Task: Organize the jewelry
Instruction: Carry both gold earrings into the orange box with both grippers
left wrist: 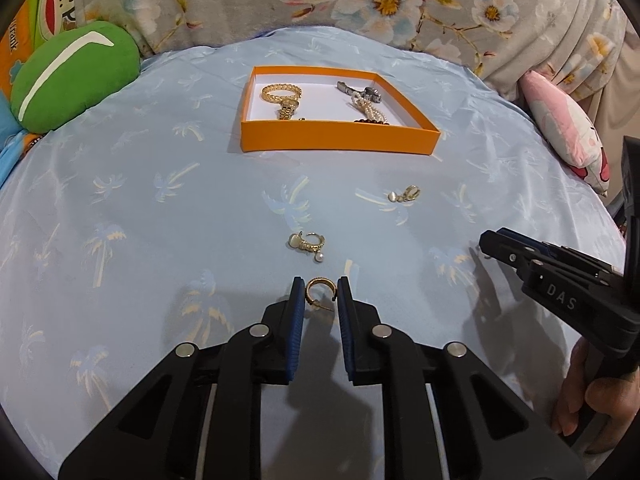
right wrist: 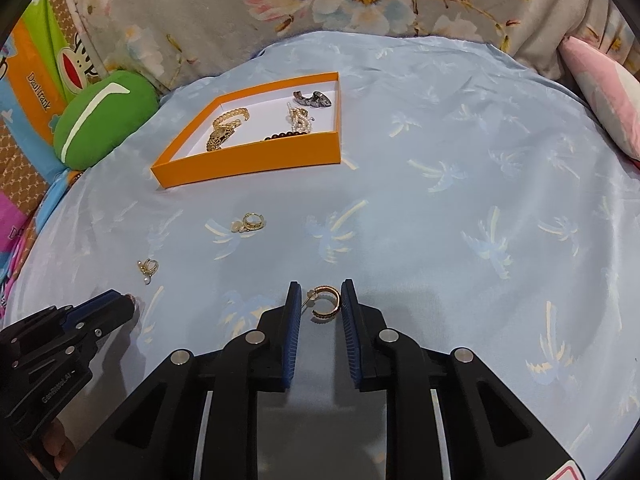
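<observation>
Gold hoop earring (left wrist: 319, 289) is sitting between your left gripper (left wrist: 319, 294) pads — you're clamping it, fully closed on it, well in front of the orange box (left wrist: 336, 138). Your right gripper (right wrist: 320, 300) is pinching a second gold hoop (right wrist: 326, 303), jaws narrow, also in front of the box and off to its right. Two more earrings are lying loose on the blue palm-print cloth (left wrist: 160, 240) between grippers and box — pearl-drop earring (left wrist: 308, 244) and small hoop earring (left wrist: 406, 193). Inside the box: gold watch (left wrist: 284, 100), pearl strand (left wrist: 366, 108).
</observation>
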Available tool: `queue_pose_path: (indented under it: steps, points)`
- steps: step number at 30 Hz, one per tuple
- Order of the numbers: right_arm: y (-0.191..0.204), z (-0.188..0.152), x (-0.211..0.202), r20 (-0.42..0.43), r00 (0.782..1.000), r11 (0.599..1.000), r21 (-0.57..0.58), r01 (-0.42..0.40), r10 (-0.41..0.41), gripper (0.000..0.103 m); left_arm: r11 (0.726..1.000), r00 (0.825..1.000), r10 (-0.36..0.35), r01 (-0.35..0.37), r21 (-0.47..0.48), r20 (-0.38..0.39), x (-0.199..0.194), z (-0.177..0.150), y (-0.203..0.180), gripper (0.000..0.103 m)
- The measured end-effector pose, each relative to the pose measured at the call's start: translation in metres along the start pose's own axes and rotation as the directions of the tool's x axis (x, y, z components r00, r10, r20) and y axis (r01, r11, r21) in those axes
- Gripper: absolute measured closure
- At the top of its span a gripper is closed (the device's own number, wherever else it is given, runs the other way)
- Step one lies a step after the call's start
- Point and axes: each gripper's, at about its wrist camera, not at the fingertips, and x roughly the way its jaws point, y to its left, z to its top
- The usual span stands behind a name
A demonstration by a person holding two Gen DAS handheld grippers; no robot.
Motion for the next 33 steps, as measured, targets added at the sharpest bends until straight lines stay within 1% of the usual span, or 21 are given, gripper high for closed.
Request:
queue_pose_path:
  steps: [6, 10, 15, 20, 25, 27, 30, 33]
  points:
    - [0.002, 0.011, -0.011, 0.021, 0.999, 0.999, 0.006, -0.04, 0.04, 0.084, 1.0, 1.0, 0.004, -0.004, 0.001, 0.022, -0.017, 0.009, 0.006, 0.087]
    - [0.005, 0.032, -0.014, 0.045, 0.997, 0.998, -0.014, -0.061, 0.061, 0.084, 1.0, 0.997, 0.025, -0.025, 0.0, 0.07, -0.023, 0.033, 0.011, 0.087]
    - [0.012, 0.071, -0.012, 0.094, 0.992, 0.996, -0.04, -0.081, 0.085, 0.084, 0.999, 0.991, 0.046, -0.047, 0.004, 0.128, -0.018, 0.074, 0.014, 0.087]
    - [0.017, 0.112, 0.009, 0.112, 0.987, 0.993, -0.048, -0.107, 0.112, 0.084, 0.999, 0.987, 0.047, -0.045, -0.013, 0.156, 0.005, 0.12, 0.02, 0.087]
    - [0.026, 0.148, 0.049, 0.081, 0.984, 0.987, -0.044, -0.153, 0.156, 0.084, 0.999, 0.988, 0.042, -0.037, -0.037, 0.149, 0.042, 0.161, 0.023, 0.087]
    - [0.032, 0.158, 0.064, 0.066, 0.984, 0.986, -0.048, -0.16, 0.163, 0.084, 0.998, 0.99, 0.039, -0.033, -0.044, 0.136, 0.058, 0.172, 0.024, 0.087]
    - [0.039, 0.17, 0.09, 0.046, 0.987, 0.987, -0.061, -0.151, 0.154, 0.084, 0.998, 0.991, 0.052, -0.046, -0.044, 0.125, 0.083, 0.187, 0.024, 0.087]
    - [0.044, 0.175, 0.115, 0.017, 0.989, 0.987, -0.064, -0.147, 0.148, 0.084, 0.998, 0.993, 0.054, -0.05, -0.039, 0.105, 0.106, 0.197, 0.024, 0.087]
